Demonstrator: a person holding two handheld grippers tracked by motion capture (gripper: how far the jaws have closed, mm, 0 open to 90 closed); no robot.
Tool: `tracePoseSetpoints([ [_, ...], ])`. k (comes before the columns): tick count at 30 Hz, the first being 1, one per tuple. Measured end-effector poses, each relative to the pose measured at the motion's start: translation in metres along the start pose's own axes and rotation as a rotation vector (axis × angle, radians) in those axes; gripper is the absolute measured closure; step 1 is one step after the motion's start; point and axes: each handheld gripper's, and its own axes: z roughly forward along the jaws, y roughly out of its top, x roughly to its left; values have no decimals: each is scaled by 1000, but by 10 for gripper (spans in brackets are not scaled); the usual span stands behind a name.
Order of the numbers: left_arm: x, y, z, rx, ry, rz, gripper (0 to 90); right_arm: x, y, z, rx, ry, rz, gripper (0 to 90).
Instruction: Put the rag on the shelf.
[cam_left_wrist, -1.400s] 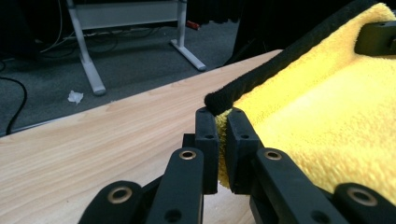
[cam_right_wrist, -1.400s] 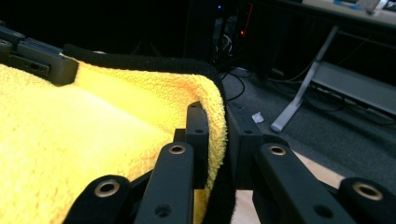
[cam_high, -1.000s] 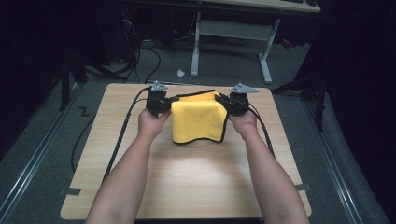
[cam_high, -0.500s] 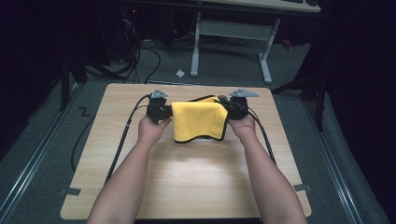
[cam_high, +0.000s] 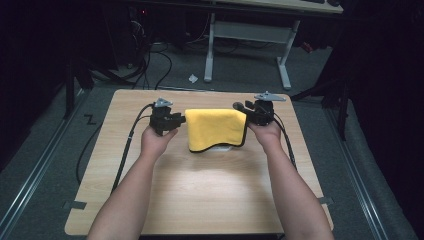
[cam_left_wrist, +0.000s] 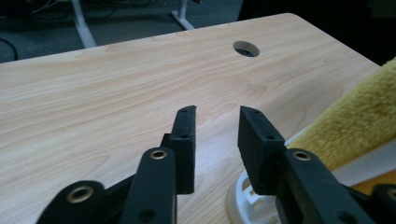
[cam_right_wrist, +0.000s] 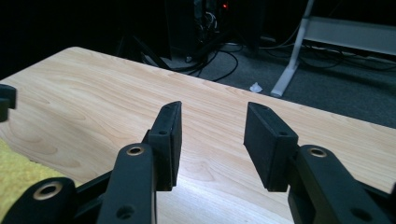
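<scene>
Left gripper (cam_high: 176, 121): its jaws have just been opening and are now standing apart with nothing between them; in the left gripper view (cam_left_wrist: 215, 135) only bare wood is showing in the gap, so it is letting go of the cloth's far left corner.

Yellow cloth (cam_high: 216, 128): it is lying folded in the far middle of the table (cam_high: 200, 200), between the two grippers, with a dark edge along its right and near sides. A second ago it was bunched higher between closed jaws; now it is settling flat.

White thing under the cloth (cam_left_wrist: 243, 200): a pale rim is peeking out beneath the near edge; what it is, I cannot tell.

Right gripper (cam_high: 246, 112): its jaws have also just been opening, and they are empty in the right gripper view (cam_right_wrist: 212, 140).

Meaning for the work: the fold looks laid down and released, so this step is probably finishing; both hands are free for a next fold or smoothing.
</scene>
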Motion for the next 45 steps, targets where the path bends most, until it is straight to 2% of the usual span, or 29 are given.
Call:
tracePoseSetpoints([
  [6, 6, 3, -14, -29, 45, 1, 598, -3, 5, -12, -24, -29, -14, 539],
  [11, 8, 4, -17, -38, 68, 0, 564, -5, 7, -17, -35, -46, -26, 522],
  [13, 8, 5, -19, -44, 67, -6, 552, -6, 7, -20, -35, -47, -23, 518],
  [18, 4, 8, -28, -67, 77, 11, 533, -6, 5, -28, -43, -64, -37, 514],
  [24, -2, 11, -41, -93, 71, 23, 507, -9, 0, -43, -54, -84, -26, 509],
  [27, -6, 10, -50, -129, 69, 31, 498, -10, -2, -53, -62, -92, -25, 497],
  [30, -7, 5, -58, -139, 69, 24, 497, -9, -3, -61, -47, -94, -30, 485],
  [32, -8, 0, -63, -145, 67, 20, 494, -8, -3, -67, -54, -91, -36, 483],
  [34, -8, -8, -70, -150, 65, 18, 493, -6, -5, -76, -85, -95, -47, 484],
  [36, -9, -15, -76, -152, 64, 15, 493, -4, -7, -83, -79, -87, -45, 477],
  [39, -9, -26, -86, -159, 54, 3, 489, 1, -10, -93, -68, -94, -69, 460],
  [41, -11, -33, -91, -159, 48, -1, 486, 5, -15, -99, -91, -102, -83, 455],
  [43, -13, -41, -96, -158, 45, -1, 485, 8, -18, -103, -56, -105, -76, 429],
  [45, -16, -48, -102, -154, 31, -3, 484, 12, -23, -108, -65, -113, -98, 418],
])
